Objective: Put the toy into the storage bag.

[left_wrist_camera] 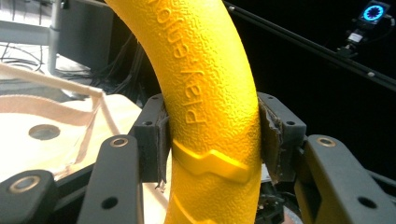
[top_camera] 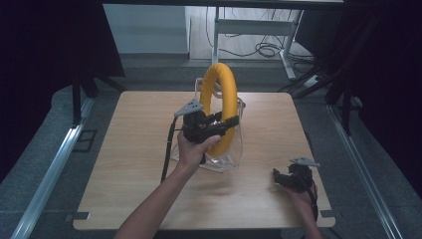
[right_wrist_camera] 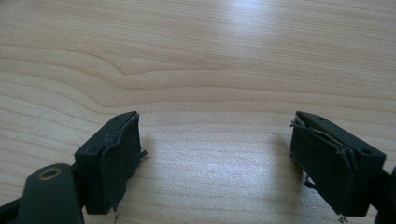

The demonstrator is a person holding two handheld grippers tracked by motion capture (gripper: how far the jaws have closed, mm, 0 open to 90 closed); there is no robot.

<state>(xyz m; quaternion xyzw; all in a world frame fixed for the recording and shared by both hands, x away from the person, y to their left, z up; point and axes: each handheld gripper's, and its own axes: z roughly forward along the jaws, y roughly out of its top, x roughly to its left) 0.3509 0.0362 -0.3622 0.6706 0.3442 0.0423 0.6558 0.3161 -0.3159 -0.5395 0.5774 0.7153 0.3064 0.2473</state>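
Clamped in my left gripper is the textured yellow foam ring, upright over the clear plastic bag mid-table; my right gripper rests spread on the wooden table.

The ring stands upright in the clear bag at the table's middle

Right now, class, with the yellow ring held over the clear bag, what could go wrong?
1. The left gripper clamps the yellow ring on one side only, so it might twist.
2. The clear bag stands unsupported while the right gripper rests open and apart, so the bag may tip.
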